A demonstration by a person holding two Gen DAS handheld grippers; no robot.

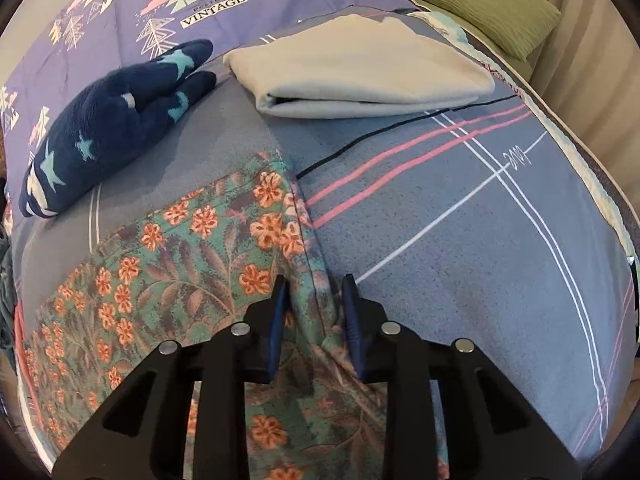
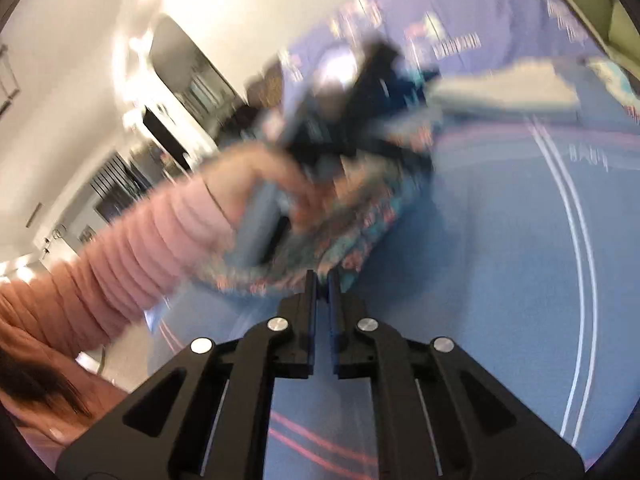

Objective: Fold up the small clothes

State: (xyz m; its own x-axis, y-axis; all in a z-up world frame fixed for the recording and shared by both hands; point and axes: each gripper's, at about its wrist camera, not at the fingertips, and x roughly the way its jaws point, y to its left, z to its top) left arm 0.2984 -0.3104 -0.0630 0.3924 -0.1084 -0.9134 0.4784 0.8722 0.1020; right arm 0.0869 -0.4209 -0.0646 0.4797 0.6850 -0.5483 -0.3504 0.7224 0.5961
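1. The floral garment (image 1: 192, 248) is lying spread on the bedspread (image 1: 460, 240), below the folded pale cloth (image 1: 360, 76).
2. The left gripper (image 1: 314, 312) is narrowing around a raised fold at its edge; pinch deeply before lifting.
3. The right gripper (image 2: 322, 284) is pinching the garment's near edge, jaws almost together; lift both evenly.

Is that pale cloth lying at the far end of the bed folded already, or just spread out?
Folded. The pale cloth lies as a neat flat stack on the bedspread, with doubled layers showing along its near edge.
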